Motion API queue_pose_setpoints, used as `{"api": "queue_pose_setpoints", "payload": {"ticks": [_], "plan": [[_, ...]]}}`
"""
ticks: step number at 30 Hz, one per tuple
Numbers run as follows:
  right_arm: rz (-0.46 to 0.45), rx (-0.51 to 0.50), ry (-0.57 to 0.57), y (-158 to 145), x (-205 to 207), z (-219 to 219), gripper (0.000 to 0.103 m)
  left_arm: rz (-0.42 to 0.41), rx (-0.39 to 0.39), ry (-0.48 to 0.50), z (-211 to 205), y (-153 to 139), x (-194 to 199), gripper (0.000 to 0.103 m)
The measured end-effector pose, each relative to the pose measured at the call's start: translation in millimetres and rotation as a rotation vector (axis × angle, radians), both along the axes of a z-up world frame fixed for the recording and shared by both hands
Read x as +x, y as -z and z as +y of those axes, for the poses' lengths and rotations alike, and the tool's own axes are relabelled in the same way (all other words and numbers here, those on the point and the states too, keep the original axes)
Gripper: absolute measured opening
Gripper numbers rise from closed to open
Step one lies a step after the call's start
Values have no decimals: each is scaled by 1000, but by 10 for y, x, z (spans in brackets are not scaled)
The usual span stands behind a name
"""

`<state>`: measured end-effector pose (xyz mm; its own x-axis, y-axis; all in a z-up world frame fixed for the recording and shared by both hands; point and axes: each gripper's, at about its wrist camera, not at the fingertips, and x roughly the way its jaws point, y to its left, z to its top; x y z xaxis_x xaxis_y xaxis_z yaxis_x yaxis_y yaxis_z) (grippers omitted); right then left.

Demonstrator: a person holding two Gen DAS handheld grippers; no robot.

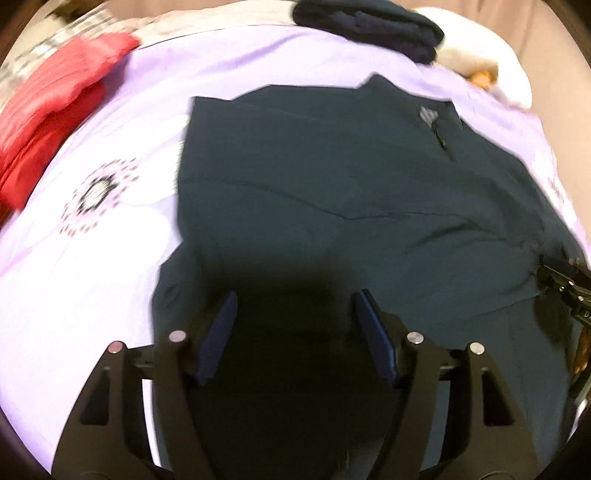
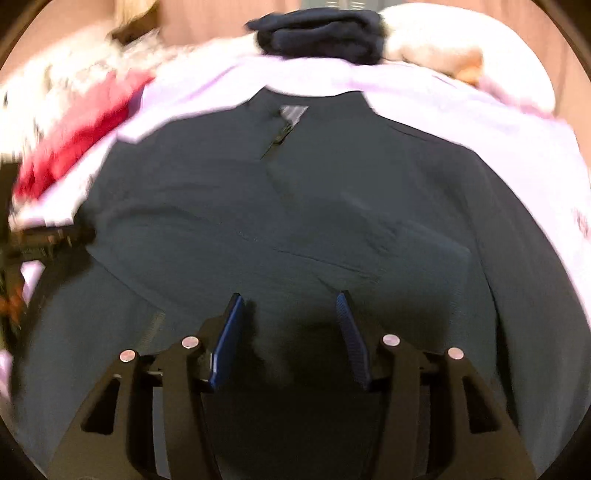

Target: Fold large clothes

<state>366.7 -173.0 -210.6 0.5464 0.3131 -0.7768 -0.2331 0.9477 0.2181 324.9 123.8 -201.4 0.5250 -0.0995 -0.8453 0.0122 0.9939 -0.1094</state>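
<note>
1 dk jacket [image 2: 295, 221], 2 folded piles

A bed [image 1: 122, 258] covered by a lilac sheet with a white flower print carries everything. A dark teal zip-neck jacket [image 1: 332, 192] lies spread flat on it. Left of the jacket lies a red quilted garment [image 1: 51, 107]; beyond its collar, a folded navy garment [image 1: 369, 26] and a cream plush toy [image 1: 465, 59].
</note>
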Motion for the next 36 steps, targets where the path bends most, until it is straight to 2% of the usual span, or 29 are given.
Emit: {"api": "queue_pose_setpoints", "payload": {"ticks": [2,4,10,13,17,21,23,26,28,29,36], "plan": [[2,50,38,-71,-93,-115,53,1,-26,-18,45,-40,-199,74],[8,-4,29,-91,-239,-93,53,-4,-40,-14,22,-64,-366,74],[38,-143,-37,37,-610,191,58,-21,-131,1,-159,-156,-939,86],[56,-227,-70,142,-721,305,58,5,-108,12,-303,-96,-1029,87],[54,-235,-62,120,-873,151,61,55,-27,20,-398,41,-1283,87],[56,-186,5,13,-1156,-208,61,63,-35,6,-346,39,-1559,87],[59,-141,50,-24,-1317,-427,61,66,-65,-3,-314,18,-1667,89],[58,-23,145,-105,-1603,-816,64,67,-148,-23,-297,-38,-1871,95],[48,55,216,-164,-1804,-1090,69,56,-184,-22,-341,-95,-1951,101],[44,88,253,-183,-1902,-1222,70,52,-190,-23,-385,-117,-1993,101],[24,263,498,-201,-2495,-2000,76,35,-267,60,-748,-325,-2099,101]]}}
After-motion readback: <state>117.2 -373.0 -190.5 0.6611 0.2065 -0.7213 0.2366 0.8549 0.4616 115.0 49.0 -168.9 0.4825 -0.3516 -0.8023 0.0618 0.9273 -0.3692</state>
